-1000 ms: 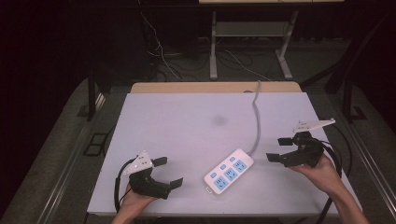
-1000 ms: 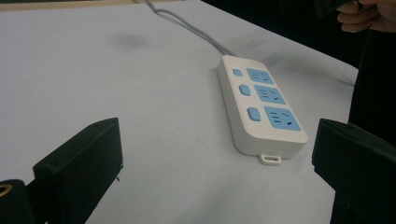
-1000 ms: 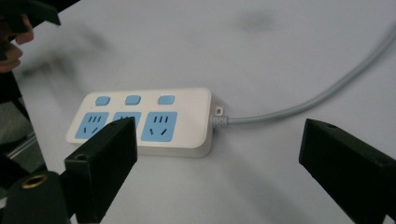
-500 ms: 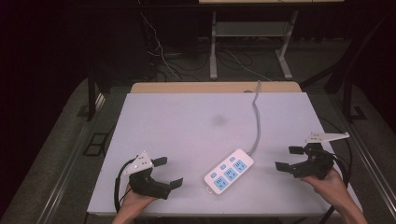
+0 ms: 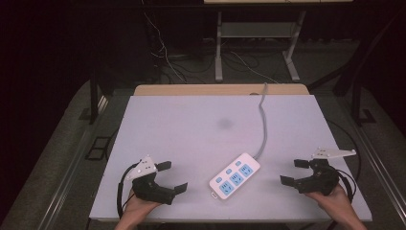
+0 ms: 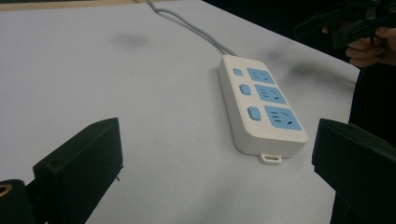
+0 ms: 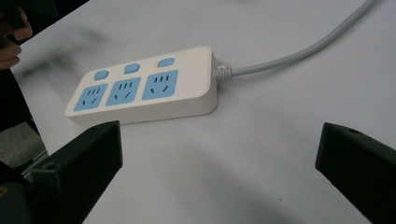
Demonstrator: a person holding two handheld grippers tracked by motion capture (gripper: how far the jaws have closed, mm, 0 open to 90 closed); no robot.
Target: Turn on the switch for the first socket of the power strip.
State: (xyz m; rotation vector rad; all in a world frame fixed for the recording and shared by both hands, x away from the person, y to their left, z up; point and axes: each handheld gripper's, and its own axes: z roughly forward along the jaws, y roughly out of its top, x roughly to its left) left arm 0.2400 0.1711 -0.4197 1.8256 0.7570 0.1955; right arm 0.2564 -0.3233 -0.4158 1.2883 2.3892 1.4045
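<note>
A white power strip (image 5: 235, 175) with three blue sockets and three blue buttons lies flat near the table's front edge, its grey cord (image 5: 262, 124) running off the far side. My left gripper (image 5: 171, 178) rests at the front left, open and holding nothing, with the strip (image 6: 261, 105) ahead of its spread jaws. At the front right my right gripper (image 5: 294, 172) also stands open and holds nothing, facing the strip (image 7: 147, 88) from the other side. The other hand and its gripper (image 6: 359, 23) show at the top right of the left gripper view.
The white table top (image 5: 191, 129) has a faint dark smudge (image 5: 224, 123) near its middle. Behind the table stand metal frame legs (image 5: 219, 48) and loose cables (image 5: 163, 52) on the dark floor.
My right gripper has moved toward the front right corner of the table and lower. The left gripper and the power strip have stayed put.
</note>
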